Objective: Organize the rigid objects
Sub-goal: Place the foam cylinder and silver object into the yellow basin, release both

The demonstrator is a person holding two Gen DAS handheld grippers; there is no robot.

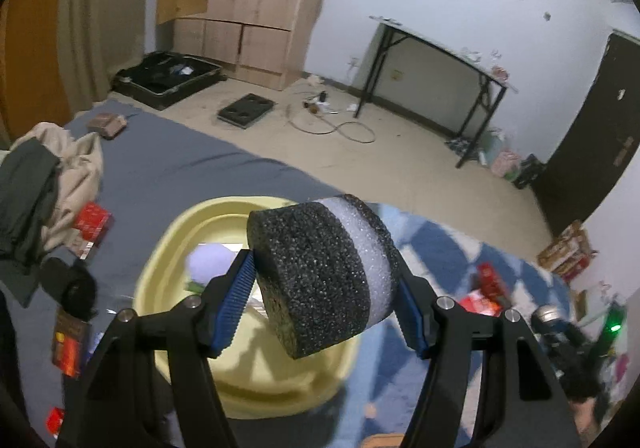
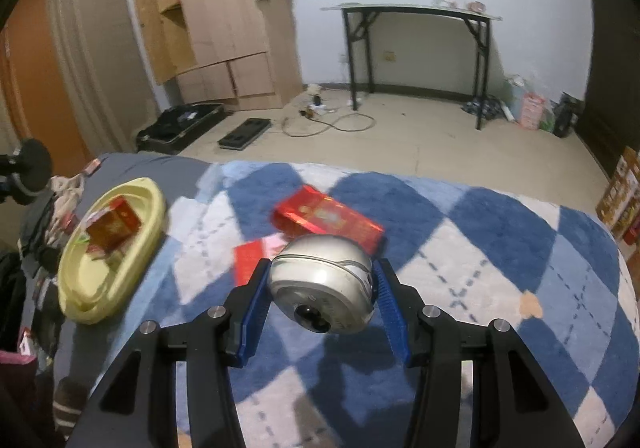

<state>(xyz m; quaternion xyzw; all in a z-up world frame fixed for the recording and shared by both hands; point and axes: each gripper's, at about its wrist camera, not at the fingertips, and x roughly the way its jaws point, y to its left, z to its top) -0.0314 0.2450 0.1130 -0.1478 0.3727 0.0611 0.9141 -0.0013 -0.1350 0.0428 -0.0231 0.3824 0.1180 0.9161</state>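
My left gripper (image 1: pixel 324 288) is shut on a black-and-white foam cylinder (image 1: pixel 316 276), held in the air above a pale yellow oval basin (image 1: pixel 176 236) on the bed. The basin holds a lilac item and, in the right wrist view, a red box (image 2: pixel 114 228); there the basin (image 2: pixel 100 300) lies at the left. My right gripper (image 2: pixel 320 288) is shut on a round silver device (image 2: pixel 322 282) with a dark lens facing me, lifted over the blue-and-white checked blanket (image 2: pixel 500 228). A red packet (image 2: pixel 328 222) and a red envelope (image 2: pixel 250 258) lie on the blanket just beyond it.
Clothes (image 1: pixel 44 184) and small red boxes (image 1: pixel 92 222) lie on the grey sheet left of the basin. Beyond the bed's edge are bare floor, an open suitcase (image 1: pixel 168 78), a wooden wardrobe (image 1: pixel 248 4), a black-legged table (image 2: pixel 420 48) and a cable.
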